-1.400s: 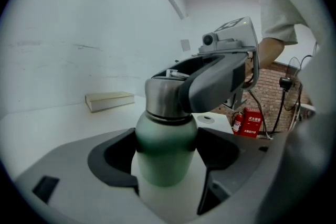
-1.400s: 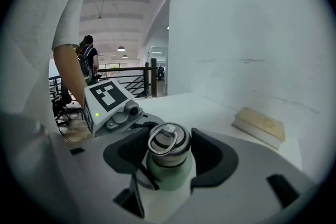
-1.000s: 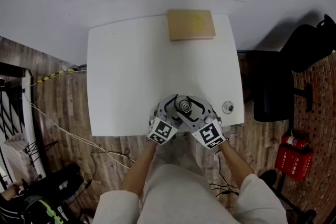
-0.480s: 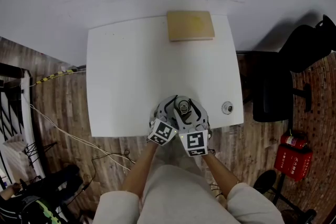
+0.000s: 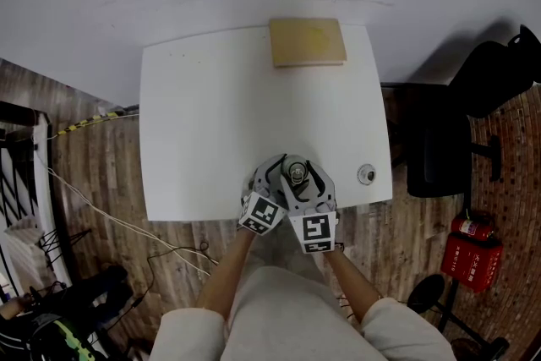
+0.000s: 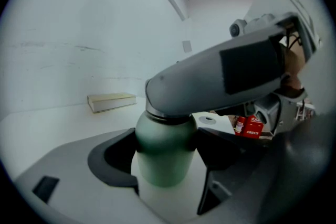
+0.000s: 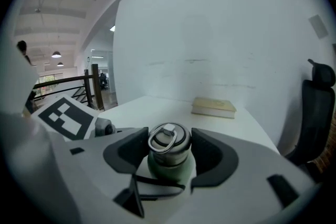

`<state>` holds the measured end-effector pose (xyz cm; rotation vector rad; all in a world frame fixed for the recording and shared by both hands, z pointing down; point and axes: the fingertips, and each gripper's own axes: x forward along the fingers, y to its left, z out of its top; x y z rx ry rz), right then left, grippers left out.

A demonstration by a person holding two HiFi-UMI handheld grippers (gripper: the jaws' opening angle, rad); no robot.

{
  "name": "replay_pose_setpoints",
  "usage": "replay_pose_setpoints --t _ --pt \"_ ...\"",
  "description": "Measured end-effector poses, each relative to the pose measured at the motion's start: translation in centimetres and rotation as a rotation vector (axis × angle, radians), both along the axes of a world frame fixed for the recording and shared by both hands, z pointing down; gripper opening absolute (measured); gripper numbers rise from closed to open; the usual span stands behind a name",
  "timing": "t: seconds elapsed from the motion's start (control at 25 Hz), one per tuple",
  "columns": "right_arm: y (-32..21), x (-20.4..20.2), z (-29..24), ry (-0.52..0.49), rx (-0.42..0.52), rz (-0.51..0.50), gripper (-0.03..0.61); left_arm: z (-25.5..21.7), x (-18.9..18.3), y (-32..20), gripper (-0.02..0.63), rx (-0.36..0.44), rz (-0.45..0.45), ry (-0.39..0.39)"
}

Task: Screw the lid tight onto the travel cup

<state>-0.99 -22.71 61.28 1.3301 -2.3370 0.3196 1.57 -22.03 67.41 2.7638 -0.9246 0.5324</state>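
1. At the near edge of the white table (image 5: 211, 114), the travel cup (image 6: 164, 150) stands upright between both hand-held grippers.
2. The left gripper (image 6: 167, 159) is clamped on the green body of the cup, one pad pressed to each side, so the cup is braced against turning.
3. The right gripper (image 7: 169, 150) is closed on the lid (image 7: 169, 140), with its pads set against the lid's two sides, above the left gripper's hold.
4. The lid is seated level on the neck, its ring handle lying on top. Placement is judged complete; tightening is judged to be under way. Whether the thread is fully home cannot be told.
5. A small round part (image 5: 366, 174) lies to the right, near the table edge, well apart from the cup.
6. A flat tan book (image 5: 308, 41) lies at the far edge, untouched.
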Motion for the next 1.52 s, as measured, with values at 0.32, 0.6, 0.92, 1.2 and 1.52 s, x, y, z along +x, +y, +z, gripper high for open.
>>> replay_pose_setpoints --t 0.32,0.6,0.92,1.2,1.52 --pt "1.5 -0.1 0.4 0.058 0.036 -0.397 0.317 0.0 0.0 0.1 0.344 0.007 0.009 -0.003" --pt "1.4 -0.3 0.6 0.076 0.018 -0.64 0.28 -0.2 0.2 0.2 0.344 0.009 0.029 -0.008" --pt "1.2 -0.4 0.7 0.073 0.035 -0.65 0.249 0.3 0.1 0.2 0.344 0.003 0.026 -0.004" --pt "0.9 0.0 0.5 0.078 0.051 -0.412 0.235 0.3 0.1 0.2 0.344 0.0 0.016 -0.003" --pt "0.7 0.4 0.5 0.097 0.027 -0.095 0.235 -0.1 0.2 0.1 0.344 0.02 -0.004 -0.004"
